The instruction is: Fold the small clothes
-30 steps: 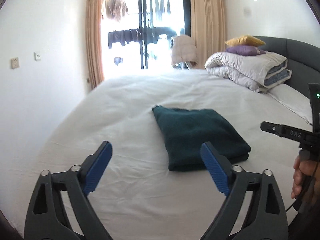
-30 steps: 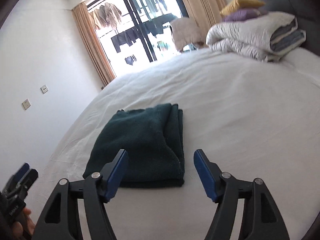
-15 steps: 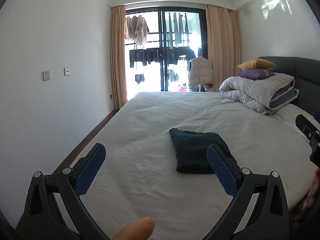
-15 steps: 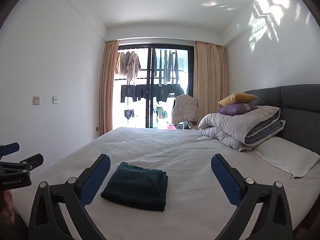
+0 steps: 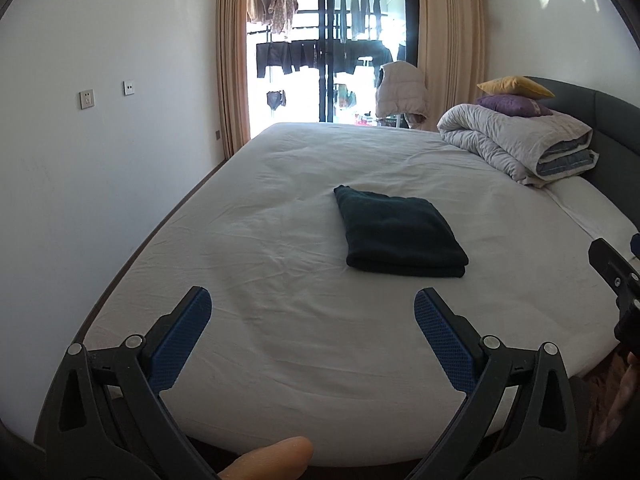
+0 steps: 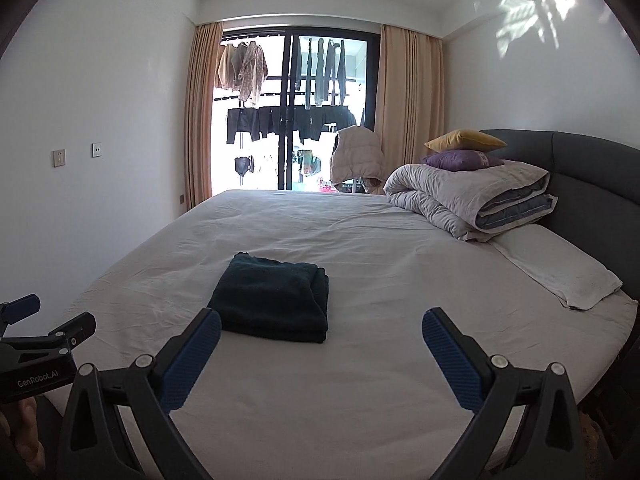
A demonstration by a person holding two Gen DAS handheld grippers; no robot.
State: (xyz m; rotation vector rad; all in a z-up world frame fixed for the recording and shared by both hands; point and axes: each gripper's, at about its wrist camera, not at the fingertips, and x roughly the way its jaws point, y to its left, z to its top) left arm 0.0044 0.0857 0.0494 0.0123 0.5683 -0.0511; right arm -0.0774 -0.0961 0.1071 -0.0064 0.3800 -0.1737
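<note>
On the left, a white wall (image 6: 100, 120) has two small plates (image 6: 60, 157) on it. Next comes the big bed (image 6: 360, 360) with a white sheet. A dark green cloth (image 6: 276, 300) lies folded flat in the middle of the bed, a bit to the left. The left gripper (image 5: 312, 316) is wide open with nothing in it, near the bed's close edge. The right gripper (image 6: 322, 330) is wide open too, and it holds nothing. The cloth is just past its left finger. Far back is a glass door (image 6: 296, 112) with clothes hanging outside. On the right, a rolled quilt (image 6: 468, 196) holds a purple pillow (image 6: 460, 159) and a yellow pillow (image 6: 464, 139).
</note>
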